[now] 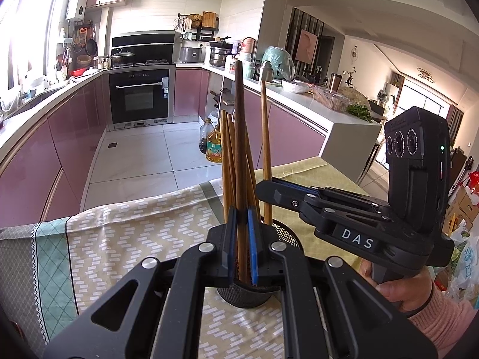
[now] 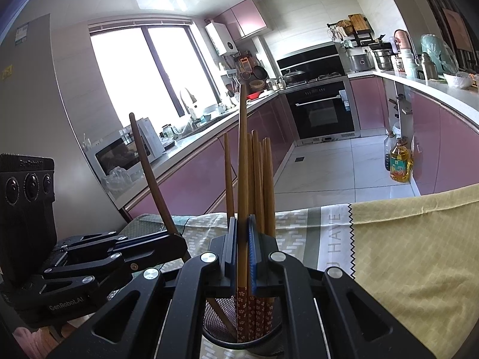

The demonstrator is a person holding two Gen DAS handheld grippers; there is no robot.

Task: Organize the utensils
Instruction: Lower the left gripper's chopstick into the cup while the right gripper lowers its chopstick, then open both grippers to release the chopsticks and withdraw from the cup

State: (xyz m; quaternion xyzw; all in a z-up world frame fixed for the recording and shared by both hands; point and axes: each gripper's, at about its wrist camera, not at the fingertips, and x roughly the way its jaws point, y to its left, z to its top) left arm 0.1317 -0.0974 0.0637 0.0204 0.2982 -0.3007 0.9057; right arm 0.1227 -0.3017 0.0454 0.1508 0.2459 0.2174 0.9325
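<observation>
While the cloth-covered surface (image 1: 119, 233) carries the mesh holder (image 1: 287, 236) near its far edge, each tool (image 1: 239, 245) (image 2: 242, 248) grips one upright chopstick (image 1: 239, 137) (image 2: 242, 149) directly above the holder.

chopsticks (image 2: 260, 185): brown, upright, bunched | in black mesh holder (image 2: 220, 311)

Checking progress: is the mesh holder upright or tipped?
Upright: the mesh holder stands on the tablecloth, chopsticks pointing upward from it.
</observation>
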